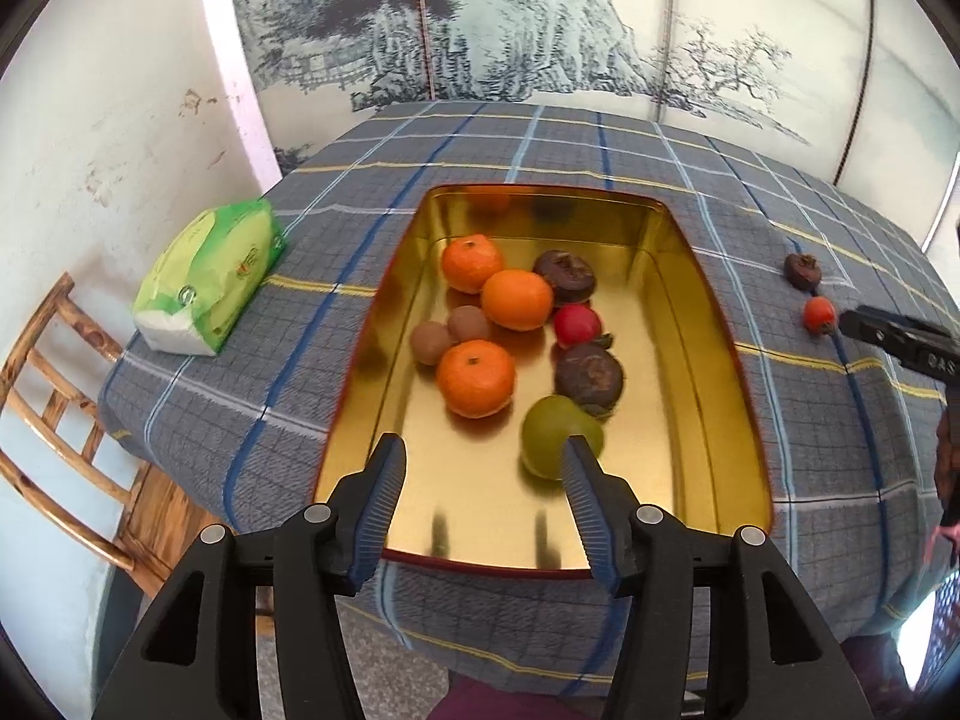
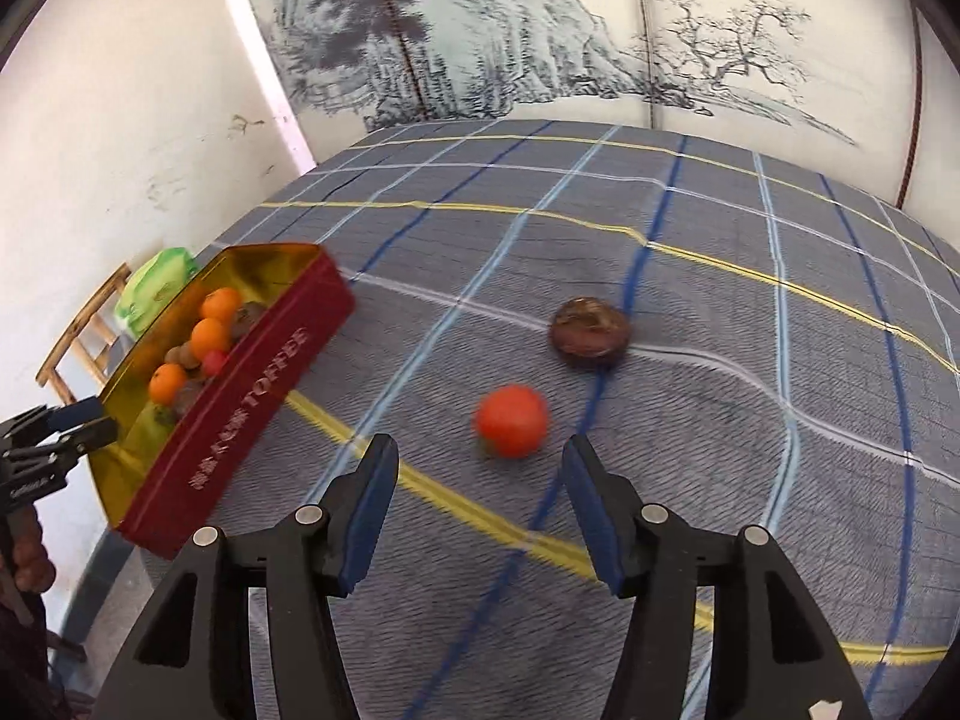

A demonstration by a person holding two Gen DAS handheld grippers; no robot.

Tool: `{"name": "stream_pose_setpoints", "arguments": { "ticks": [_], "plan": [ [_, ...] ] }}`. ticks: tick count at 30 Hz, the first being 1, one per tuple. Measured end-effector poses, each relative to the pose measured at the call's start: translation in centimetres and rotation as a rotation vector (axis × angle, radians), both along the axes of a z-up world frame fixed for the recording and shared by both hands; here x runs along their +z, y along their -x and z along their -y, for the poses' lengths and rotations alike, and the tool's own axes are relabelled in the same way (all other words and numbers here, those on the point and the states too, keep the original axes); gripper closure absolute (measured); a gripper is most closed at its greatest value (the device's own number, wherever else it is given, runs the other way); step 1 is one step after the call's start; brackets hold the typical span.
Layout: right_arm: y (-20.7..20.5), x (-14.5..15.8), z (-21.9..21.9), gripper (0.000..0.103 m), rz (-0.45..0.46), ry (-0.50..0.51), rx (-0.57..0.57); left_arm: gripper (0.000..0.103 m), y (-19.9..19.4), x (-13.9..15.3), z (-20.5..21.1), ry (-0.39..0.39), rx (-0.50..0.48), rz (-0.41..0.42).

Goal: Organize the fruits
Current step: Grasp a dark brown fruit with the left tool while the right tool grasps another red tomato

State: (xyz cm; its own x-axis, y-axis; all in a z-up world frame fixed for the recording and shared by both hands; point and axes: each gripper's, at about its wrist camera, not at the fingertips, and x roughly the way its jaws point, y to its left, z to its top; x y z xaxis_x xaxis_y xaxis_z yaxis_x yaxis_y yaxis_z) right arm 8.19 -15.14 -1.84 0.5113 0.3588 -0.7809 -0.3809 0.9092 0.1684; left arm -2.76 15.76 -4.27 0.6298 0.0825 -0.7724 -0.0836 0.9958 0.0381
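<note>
A gold-lined red tin (image 1: 690,276) (image 2: 258,372) on the checked cloth holds several fruits: oranges (image 1: 477,378), dark brown fruits (image 1: 589,375), a small red one (image 1: 576,324), brown round ones (image 1: 431,343) and a green fruit (image 1: 552,438). My left gripper (image 1: 483,468) stands open over the tin's near end; the green fruit lies just beyond its right fingertip, free of the pads. My right gripper (image 2: 480,474) is open above the cloth, with a small red-orange fruit (image 2: 511,420) (image 1: 819,314) just ahead between its fingertips, untouched. A dark brown fruit (image 2: 591,333) (image 1: 803,271) lies farther back.
A green tissue pack (image 1: 210,282) lies on the table left of the tin. A wooden chair (image 1: 66,420) stands past the table's left edge by the white wall. A painted screen (image 1: 510,30) closes off the back. The cloth (image 2: 780,420) stretches to the right.
</note>
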Motion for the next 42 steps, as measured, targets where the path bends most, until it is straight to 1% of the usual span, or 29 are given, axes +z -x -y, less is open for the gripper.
{"name": "stream_pose_setpoints", "arguments": {
  "ticks": [2,5,7,9,10,11,12,14,17,20,22,24,25,27,28,29,32,34,37,38,39,40,41,42],
  "plan": [
    [-0.8,-0.3,-0.2,0.045,-0.001,0.014,0.014,0.047,-0.1,0.2,0.6,-0.016,-0.009,0.002],
    [-1.5,-1.2,-0.7,0.045,-0.002,0.060,0.030,0.046,-0.4,0.6,1.3,-0.030,-0.022,-0.001],
    [-2.3,-1.8,-0.8,0.046,-0.015,0.052,0.033,0.045,-0.9,0.9,1.8,-0.035,-0.036,-0.009],
    [-3.2,-2.8,-1.0,0.056,-0.043,0.061,0.036,0.045,-1.5,1.3,2.6,-0.045,-0.056,-0.010],
    [-3.2,-2.7,-1.0,0.074,-0.029,0.058,0.048,0.045,-1.8,1.6,3.1,-0.053,-0.068,-0.007],
    [-3.4,-2.8,-1.1,0.074,-0.041,0.055,0.064,0.045,-2.3,1.9,3.8,-0.061,-0.087,-0.004],
    [-3.3,-2.7,-1.1,0.074,-0.035,0.060,0.065,0.045,-2.8,2.3,4.4,-0.061,-0.109,-0.003],
    [-2.9,-2.3,-0.5,0.074,-0.014,0.057,0.067,0.045,-3.8,3.1,5.9,-0.036,-0.172,0.000],
    [-1.9,-1.1,2.3,0.074,0.024,0.039,0.022,0.045,-5.9,4.0,8.8,-0.007,-0.275,-0.008],
    [-0.6,0.1,7.0,0.074,0.079,0.076,-0.074,0.045,-8.7,4.8,12.2,0.057,-0.417,-0.031],
    [-0.2,0.3,9.7,0.074,0.094,0.102,-0.139,0.044,-10.8,4.9,15.4,0.070,-0.519,-0.041],
    [0.3,-0.2,13.0,0.074,0.083,0.123,-0.217,0.037,-12.5,4.6,18.4,0.053,-0.622,-0.044],
    [0.2,-0.4,14.2,0.074,0.073,0.116,-0.246,0.036,-13.5,4.0,20.4,0.016,-0.678,-0.044],
    [0.5,-1.1,16.4,0.073,0.039,0.087,-0.295,0.036,-15.1,2.9,23.1,-0.060,-0.725,-0.051],
    [0.6,-1.2,17.1,0.073,0.027,0.064,-0.308,0.036,-15.6,2.3,24.0,-0.079,-0.744,-0.064],
    [0.8,-1.0,17.7,0.073,0.041,0.031,-0.323,0.036,-16.6,1.6,25.0,-0.092,-0.761,-0.086],
    [0.6,-1.1,18.0,0.073,0.035,0.010,-0.320,0.036,-19.2,-0.4,26.5,-0.117,-0.751,-0.143],
    [0.5,-1.2,18.0,0.073,0.023,0.003,-0.305,0.036,-20.5,-1.1,26.8,-0.124,-0.730,-0.158],
    [0.4,-1.4,17.9,0.073,0.015,-0.012,-0.289,0.037,-22.9,-2.6,26.5,-0.072,-0.700,-0.223],
    [0.4,-1.4,17.9,0.073,0.013,-0.018,-0.285,0.040,-23.6,-3.2,26.5,-0.046,-0.688,-0.242],
    [0.4,-1.4,17.9,0.073,0.010,-0.021,-0.282,0.050,-23.9,-3.5,26.4,-0.018,-0.689,-0.256],
    [0.5,-1.4,17.9,0.073,0.008,-0.025,-0.279,0.052,-24.0,-3.7,26.4,-0.007,-0.687,-0.245],
    [0.5,-1.5,17.9,0.073,0.003,-0.030,-0.275,0.060,-23.8,-3.7,26.5,-0.018,-0.689,-0.237],
    [0.4,-1.6,18.0,0.073,-0.003,-0.037,-0.273,0.060,-23.6,-3.7,26.8,-0.026,-0.681,-0.236]
  ]
}}
